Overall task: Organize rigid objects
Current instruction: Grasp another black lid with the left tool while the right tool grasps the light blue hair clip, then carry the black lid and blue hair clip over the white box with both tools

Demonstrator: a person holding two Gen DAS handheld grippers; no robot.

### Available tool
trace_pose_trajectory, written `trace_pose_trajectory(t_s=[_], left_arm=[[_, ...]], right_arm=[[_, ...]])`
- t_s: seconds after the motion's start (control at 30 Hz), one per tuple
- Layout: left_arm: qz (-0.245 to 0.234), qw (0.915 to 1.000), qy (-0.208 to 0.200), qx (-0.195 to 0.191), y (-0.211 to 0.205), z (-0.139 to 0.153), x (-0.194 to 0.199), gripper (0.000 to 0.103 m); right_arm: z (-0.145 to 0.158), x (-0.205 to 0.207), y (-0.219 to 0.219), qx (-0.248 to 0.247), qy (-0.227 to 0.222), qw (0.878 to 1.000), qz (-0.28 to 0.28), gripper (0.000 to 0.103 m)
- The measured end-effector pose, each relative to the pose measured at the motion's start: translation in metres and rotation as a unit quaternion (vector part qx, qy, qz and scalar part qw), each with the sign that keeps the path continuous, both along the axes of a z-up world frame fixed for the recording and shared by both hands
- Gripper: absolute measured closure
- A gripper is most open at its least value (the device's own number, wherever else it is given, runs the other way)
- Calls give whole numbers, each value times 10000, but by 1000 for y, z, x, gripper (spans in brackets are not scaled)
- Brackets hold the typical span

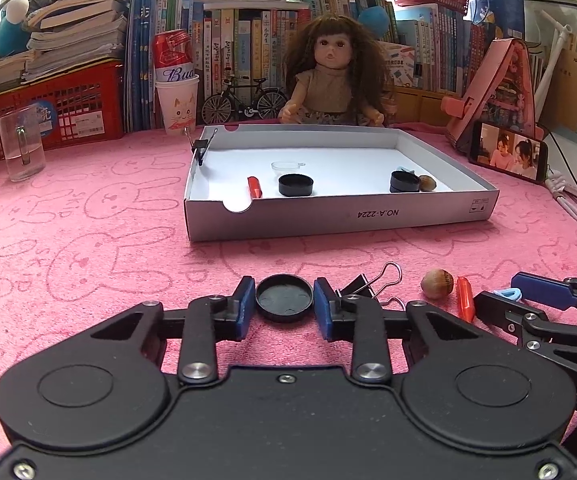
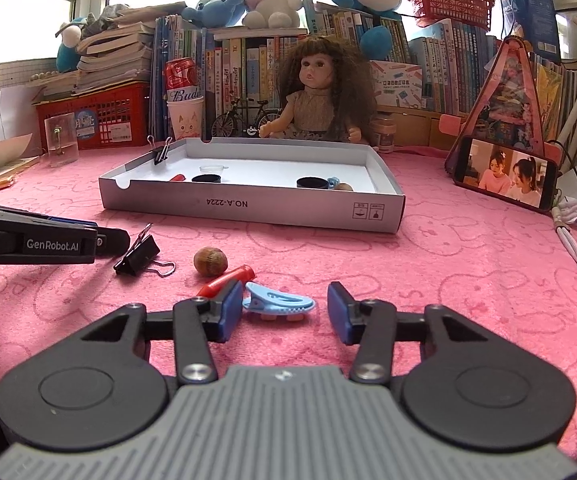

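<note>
A black cap (image 1: 284, 298) was seen on the pink cloth (image 1: 88, 240) between the pads of the left gripper (image 1: 284, 308); the pads stood right at its rim, but whether they pressed on it could not be told. The right gripper (image 2: 284, 314) was held apart around a blue clip (image 2: 278, 303): the left pad touched the clip's end, while a clear gap was left at the right pad. Near both grippers, a binder clip (image 2: 138, 256), a nut (image 2: 210, 262) and a red piece (image 2: 228, 278) were seen lying loose on the cloth. Farther back, a white tray (image 1: 368, 216) was seen, with a second black cap (image 1: 295, 185), a clear cup (image 1: 286, 167), a red piece, a nut and another black cap in it, and a binder clip fixed on its left wall.

Part of the red piece was hidden behind the right gripper's left pad. The small blue thing behind the far cap in the tray was too hidden to be made out.

"NO.A-2224" was read upside down on the tray's front wall, "GenRobot.AI" on the left gripper's side in the right view, and "Bud" on a red can (image 1: 172, 56).
</note>
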State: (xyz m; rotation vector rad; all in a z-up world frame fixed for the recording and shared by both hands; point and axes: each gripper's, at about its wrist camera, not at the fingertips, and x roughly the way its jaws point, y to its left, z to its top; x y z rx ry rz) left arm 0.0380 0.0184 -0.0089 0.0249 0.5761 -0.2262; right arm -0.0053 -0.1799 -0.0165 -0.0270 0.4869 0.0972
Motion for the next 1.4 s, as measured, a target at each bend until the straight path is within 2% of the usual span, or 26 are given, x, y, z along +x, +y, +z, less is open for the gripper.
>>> trace_pose_trajectory(t_s=[0.07, 1.4], left_arm=[[-16, 10000, 10, -19, 0, 0, 0, 73], [31, 9999, -40, -164, 1, 10, -4, 73]], right_arm=[[0, 0, 0, 1, -3, 10000, 19, 59], [6, 5, -8, 67, -108, 9999, -78, 59]])
